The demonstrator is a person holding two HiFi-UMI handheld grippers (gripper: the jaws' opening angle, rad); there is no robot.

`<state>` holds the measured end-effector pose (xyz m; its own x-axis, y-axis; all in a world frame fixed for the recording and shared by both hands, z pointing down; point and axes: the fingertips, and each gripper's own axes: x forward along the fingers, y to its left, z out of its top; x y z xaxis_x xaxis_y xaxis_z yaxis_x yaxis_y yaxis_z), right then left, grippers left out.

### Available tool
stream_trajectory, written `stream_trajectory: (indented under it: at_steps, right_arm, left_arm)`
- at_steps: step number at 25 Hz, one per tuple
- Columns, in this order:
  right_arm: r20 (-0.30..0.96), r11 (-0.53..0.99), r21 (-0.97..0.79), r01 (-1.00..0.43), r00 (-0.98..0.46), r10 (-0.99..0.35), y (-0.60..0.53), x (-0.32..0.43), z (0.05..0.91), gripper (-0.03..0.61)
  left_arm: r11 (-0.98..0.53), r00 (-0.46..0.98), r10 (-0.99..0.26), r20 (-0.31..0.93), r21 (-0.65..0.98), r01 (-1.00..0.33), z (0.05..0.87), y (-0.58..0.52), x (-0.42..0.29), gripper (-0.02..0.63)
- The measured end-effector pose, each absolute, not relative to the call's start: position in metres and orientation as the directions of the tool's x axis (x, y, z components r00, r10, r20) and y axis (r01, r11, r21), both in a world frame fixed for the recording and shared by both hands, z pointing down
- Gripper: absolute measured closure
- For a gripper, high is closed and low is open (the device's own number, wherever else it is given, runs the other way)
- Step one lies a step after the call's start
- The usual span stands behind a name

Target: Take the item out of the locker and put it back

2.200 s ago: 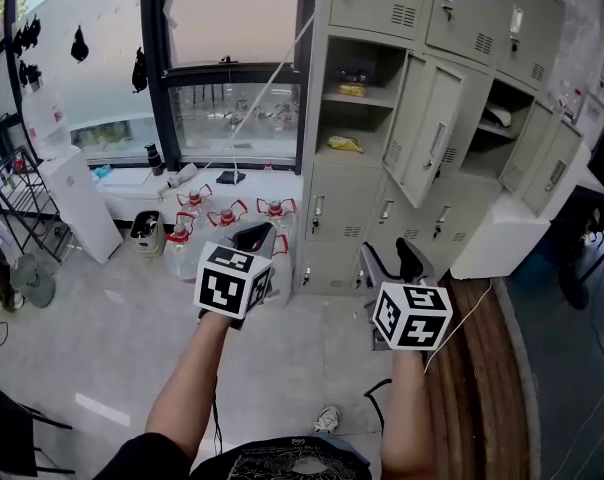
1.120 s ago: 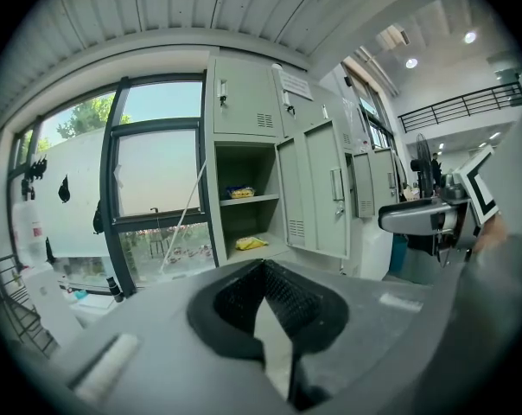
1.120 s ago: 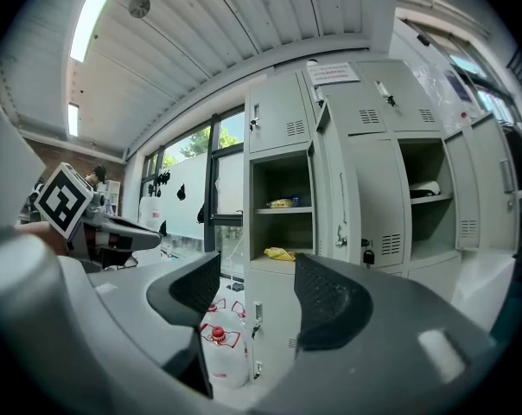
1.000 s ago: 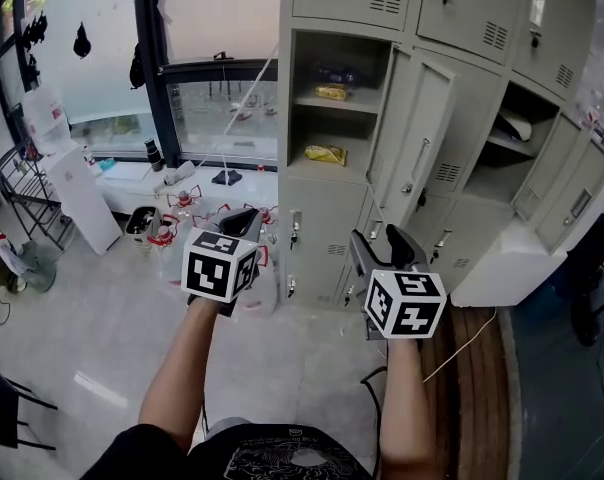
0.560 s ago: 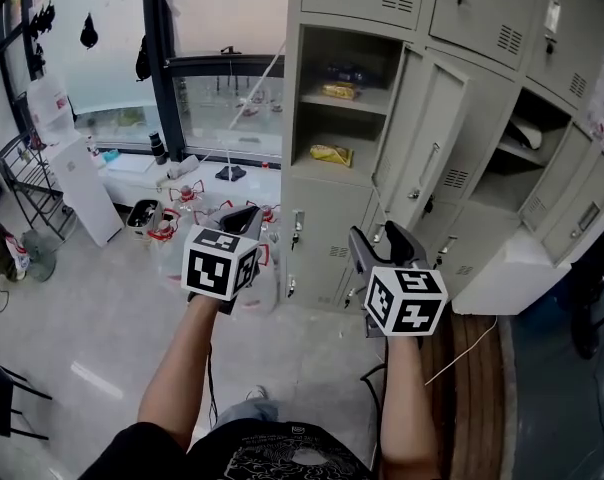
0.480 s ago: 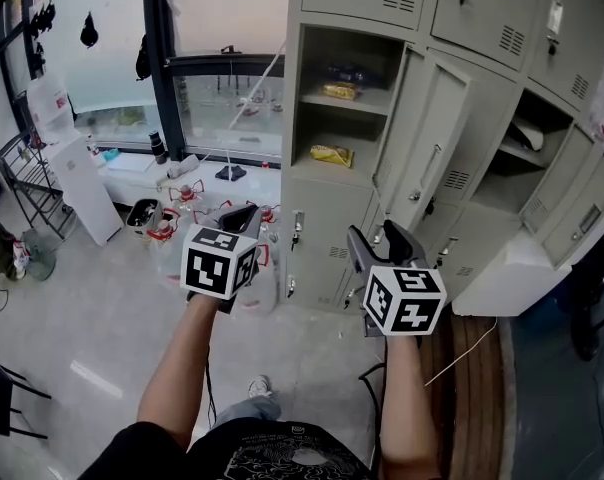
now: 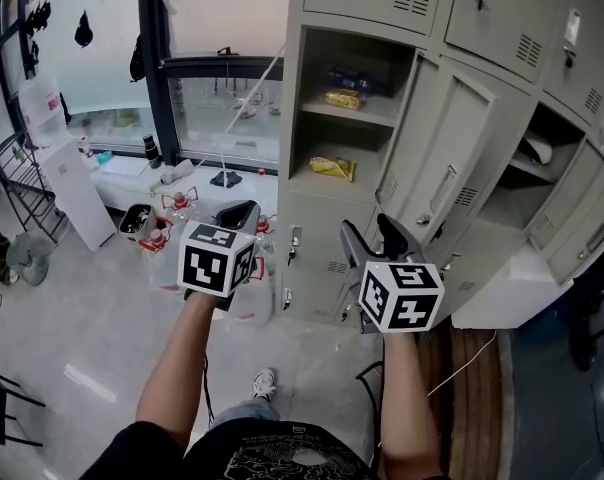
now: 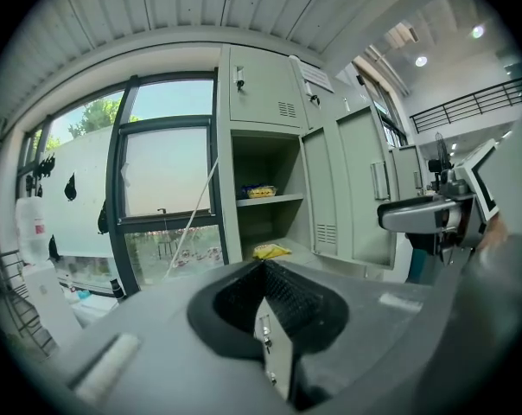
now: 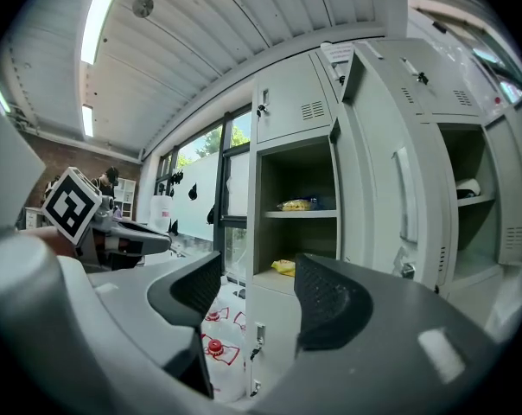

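Grey lockers (image 7: 317,218) fill the wall ahead of me. A window (image 7: 222,118) sits to their left, with water bottles (image 7: 162,243) on the floor below it, some of them half hidden behind my left gripper (image 7: 240,211). One locker stands open, its door (image 7: 444,173) swung to the right. On its lower shelf lies the yellow packet (image 7: 332,168), flat and near the front edge, well apart from both grippers. Up on the shelf above are more packets (image 7: 344,96): yellow in front, and something dark behind that I can't make out.

Left gripper view: the pads are tip to tip, closed with nothing held, and only a sliver of locker front shows beneath where they meet. My right gripper (image 7: 374,236) has its jaws apart at a moderate gap, empty. Through that gap I see the locker front and a red-capped bottle (image 9: 211,353).

I'm holding both grippers up in front of the lockers, short of the open compartment. Further right, a second open locker holds a white object (image 7: 540,149), partly cut off by its own door, and I can't tell what it is.
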<state>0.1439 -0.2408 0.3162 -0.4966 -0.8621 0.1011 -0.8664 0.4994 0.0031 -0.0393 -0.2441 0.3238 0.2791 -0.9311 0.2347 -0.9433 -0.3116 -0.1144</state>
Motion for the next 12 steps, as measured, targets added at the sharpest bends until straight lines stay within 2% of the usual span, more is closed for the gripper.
stream_trajectory:
  at_steps: [12]
  right_arm:
    - [0.097,0.462,0.012,-0.887,-0.459,-0.883,-0.346,0.124,0.296,0.298]
  left_arm:
    - [-0.34,0.308,-0.923,0.228,-0.115,-0.933,0.31,-0.351,-0.064,0.612]
